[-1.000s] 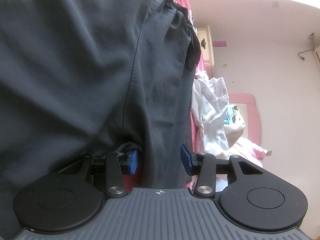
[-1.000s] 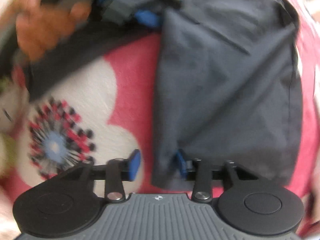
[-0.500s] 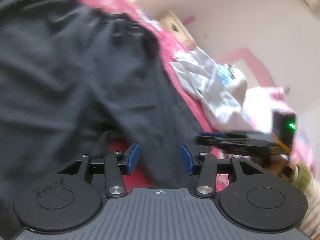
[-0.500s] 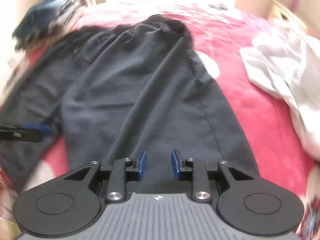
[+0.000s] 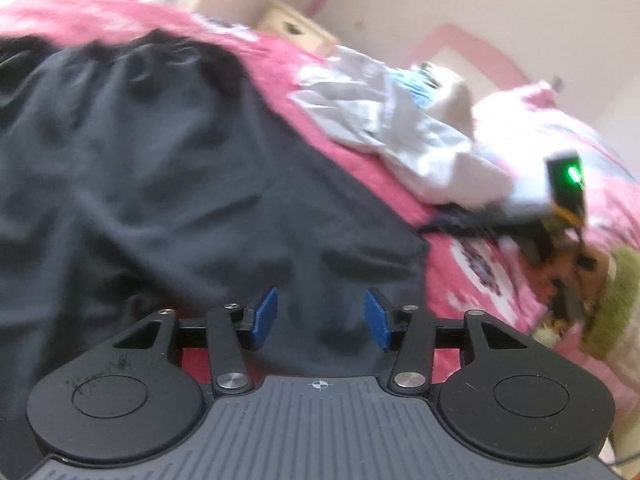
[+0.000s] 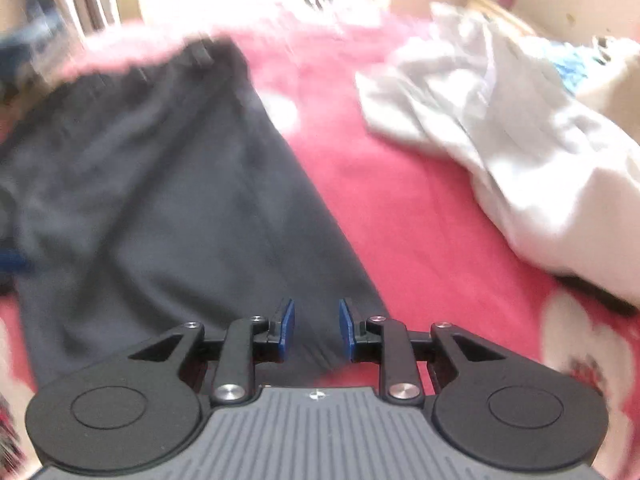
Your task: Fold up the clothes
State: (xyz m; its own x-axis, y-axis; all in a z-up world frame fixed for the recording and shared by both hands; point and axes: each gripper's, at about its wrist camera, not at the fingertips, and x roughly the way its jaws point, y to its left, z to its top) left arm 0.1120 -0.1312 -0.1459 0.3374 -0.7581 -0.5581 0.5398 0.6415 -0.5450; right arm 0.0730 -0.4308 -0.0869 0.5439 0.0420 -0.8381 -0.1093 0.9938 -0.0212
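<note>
Dark grey trousers [image 5: 168, 168] lie spread on a pink bedspread [image 6: 400, 208], waistband at the far end. My left gripper [image 5: 321, 318] hovers over the near hem. Its jaws are opening, and cloth shows beneath the gap, but the blue pads [image 5: 266, 316] press on nothing. My right gripper [image 6: 316, 330] hangs over the near right edge of the trousers [image 6: 160, 200]. Its jaws are closing to a narrow gap, and dark cloth lies below them with no visible pinch. Both views are blurred.
A heap of white clothes [image 6: 520, 152] lies on the bed to the right of the trousers, also seen as white clothes [image 5: 400, 132]. A black box with a green light [image 5: 566, 184] and a hand beneath it are at the right in the left wrist view.
The left view has rolled upright and drawn back from the trousers. The right gripper has swung across to the trousers' right edge, and its jaws have narrowed.
</note>
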